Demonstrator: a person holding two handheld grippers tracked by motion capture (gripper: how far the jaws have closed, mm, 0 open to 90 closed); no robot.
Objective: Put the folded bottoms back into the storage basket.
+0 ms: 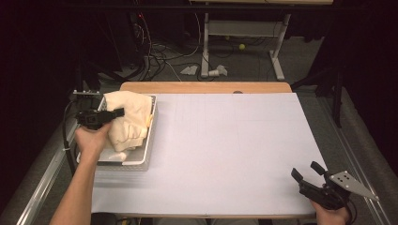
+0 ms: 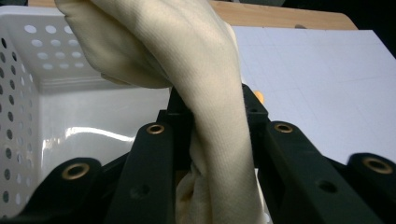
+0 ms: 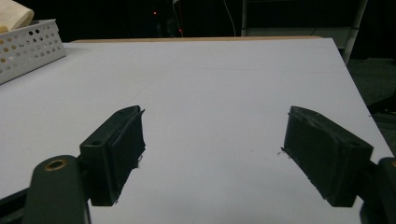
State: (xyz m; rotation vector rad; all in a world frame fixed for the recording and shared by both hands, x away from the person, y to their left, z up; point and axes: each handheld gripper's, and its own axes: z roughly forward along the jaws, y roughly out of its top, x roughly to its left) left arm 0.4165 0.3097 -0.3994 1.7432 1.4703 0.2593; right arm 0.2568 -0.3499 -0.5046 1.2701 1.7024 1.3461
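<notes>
Over the white basket (image 1: 149, 140) at the table's left edge | left gripper (image 1: 115, 112) clamped on cream cloth (image 1: 129, 119), cloth apparently lifted partly above the basket | right gripper (image 1: 307, 172) jaws wide, holding nothing, near white table (image 1: 225, 145) front-right corner

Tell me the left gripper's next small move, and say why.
Probably lift: the left gripper is shut on the cream cloth, most of which sits in the white basket. Raising it should pull the cloth over the rim.
</notes>
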